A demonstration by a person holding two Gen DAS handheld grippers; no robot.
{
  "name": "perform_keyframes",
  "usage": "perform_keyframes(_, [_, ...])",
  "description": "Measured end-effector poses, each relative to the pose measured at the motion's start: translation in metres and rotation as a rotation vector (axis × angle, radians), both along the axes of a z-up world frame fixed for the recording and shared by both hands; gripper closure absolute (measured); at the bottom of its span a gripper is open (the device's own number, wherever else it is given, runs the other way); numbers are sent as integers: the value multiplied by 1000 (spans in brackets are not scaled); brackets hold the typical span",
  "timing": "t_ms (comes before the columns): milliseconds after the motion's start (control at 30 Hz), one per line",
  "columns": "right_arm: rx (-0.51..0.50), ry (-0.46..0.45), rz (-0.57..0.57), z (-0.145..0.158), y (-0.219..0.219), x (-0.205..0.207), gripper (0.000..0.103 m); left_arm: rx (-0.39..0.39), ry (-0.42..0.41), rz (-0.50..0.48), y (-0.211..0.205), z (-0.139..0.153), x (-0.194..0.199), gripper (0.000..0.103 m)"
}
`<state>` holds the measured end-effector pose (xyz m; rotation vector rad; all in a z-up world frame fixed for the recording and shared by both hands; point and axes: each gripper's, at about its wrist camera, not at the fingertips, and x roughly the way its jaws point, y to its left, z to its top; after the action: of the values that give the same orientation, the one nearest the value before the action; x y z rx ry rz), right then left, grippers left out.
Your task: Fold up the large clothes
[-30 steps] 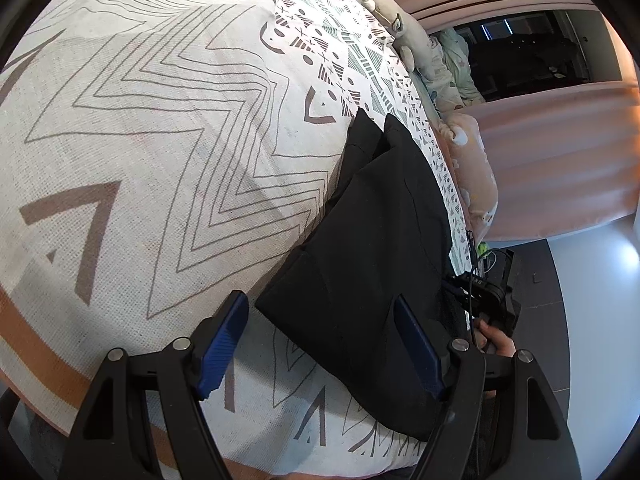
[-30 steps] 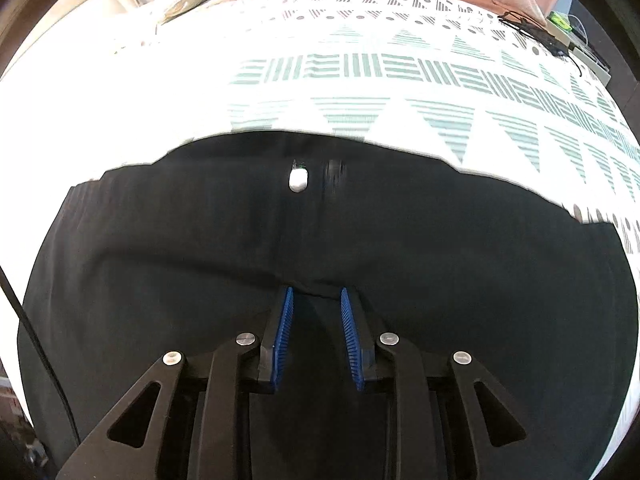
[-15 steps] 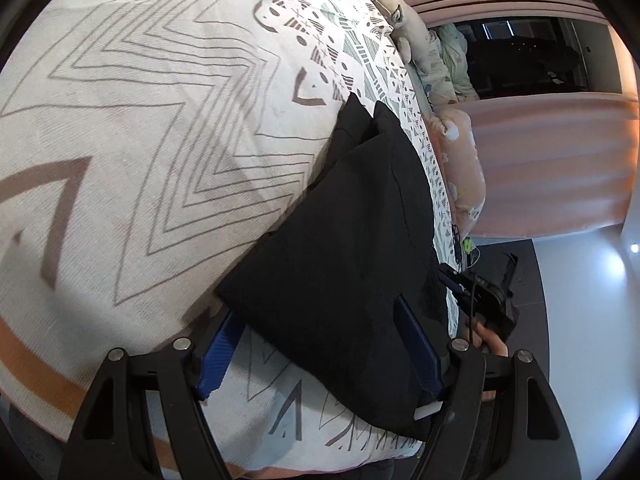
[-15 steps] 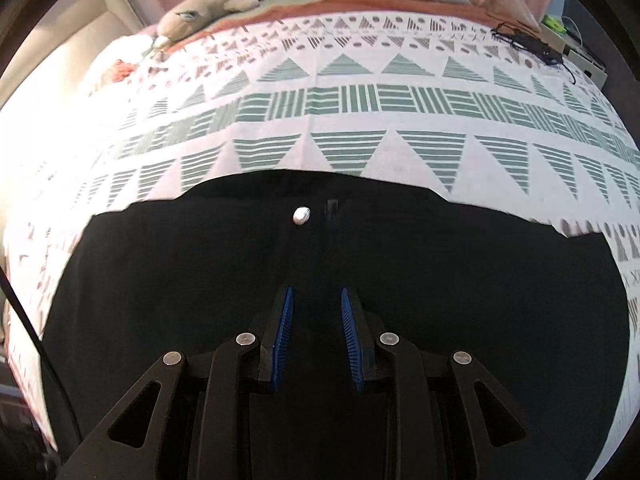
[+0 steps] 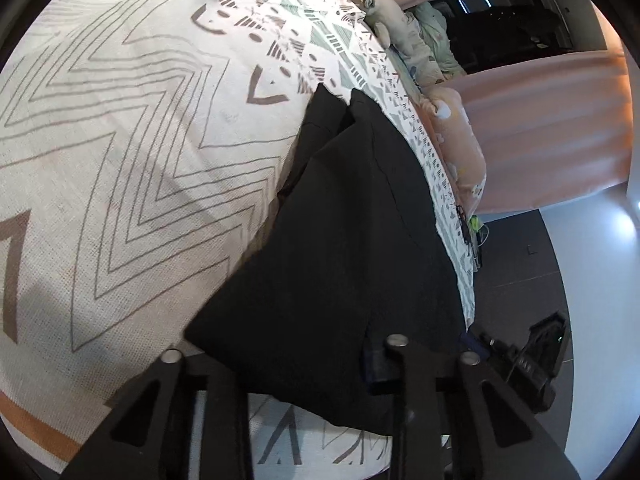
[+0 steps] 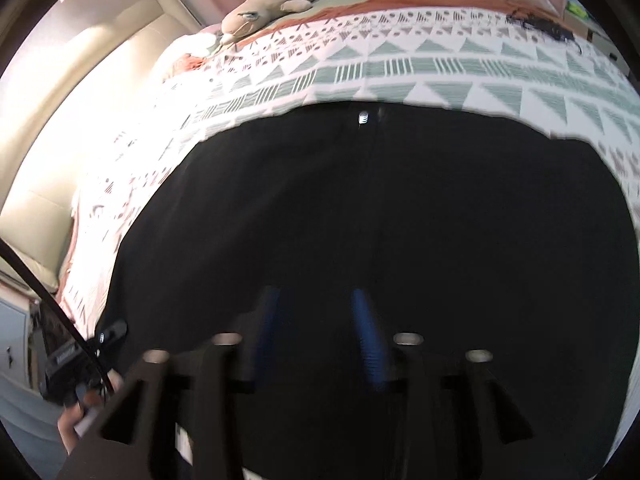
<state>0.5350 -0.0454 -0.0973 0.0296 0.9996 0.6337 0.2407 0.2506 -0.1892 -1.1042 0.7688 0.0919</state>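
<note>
One black garment (image 5: 344,240) is laid on the patterned bedspread (image 5: 120,140). Left gripper (image 5: 300,364) jaws have just closed, clamped on its near corner; pads hidden. Right gripper (image 6: 316,332) is blurred, jaws just opened, apart above the cloth.

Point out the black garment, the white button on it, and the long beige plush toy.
Black garment (image 5: 340,240): left wrist view, middle of its folded top layer.
White button (image 6: 363,117): right wrist view, the button's face near the far edge.
Plush toy (image 6: 276,8): right wrist view, middle of its body.
</note>
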Motion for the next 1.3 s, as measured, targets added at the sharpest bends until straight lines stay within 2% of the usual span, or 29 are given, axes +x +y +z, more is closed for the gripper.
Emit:
perform_keyframes(33, [4,1,-2,-5,2,1,42,8,-10,-4,-1,5,1,83])
perform_keyframes(67, [6,5,-2,0,-7,1,42,24,-17,-6,-3,12,2,85])
perform_keyframes(133, [27,20,3,-11,-7,-1,42,51,-31,-12,-6,25,4,86])
perform_keyframes(200, [44,22,0,11,-25,-22,42,65,-50,-18,-9,35,6,87])
perform_keyframes(233, [52,17,-1,7,-25,-24,42,71,-60,-22,-10,42,9,87])
perform_keyframes(300, [53,6,-2,31,-52,-49,55,87,-78,-32,-15,54,14,88])
perform_keyframes(367, [57,12,-6,30,-57,-55,61,104,-102,-48,-21,69,19,88])
perform_keyframes(433, [66,23,-13,27,-66,-66,63,117,-122,-65,-27,82,26,88])
perform_keyframes(500, [77,39,-15,19,-70,-70,65,133,-147,-88,-35,96,33,89])
perform_keyframes(667, [118,95,-25,-8,-78,-76,78,160,-193,-154,-58,128,52,89])
perform_keyframes(833, [180,119,-34,-39,-84,-66,78,181,-228,-236,-95,156,73,90])
perform_keyframes(933, [200,132,-11,-44,-87,-62,79,189,-253,-275,-115,168,85,90])
perform_keyframes(1033, [267,180,-13,-48,-109,-54,78,189,-271,-315,-136,179,99,90])
perform_keyframes(1300, [380,118,-117,-40,-177,-47,78,214,-276,-424,-193,191,127,90])
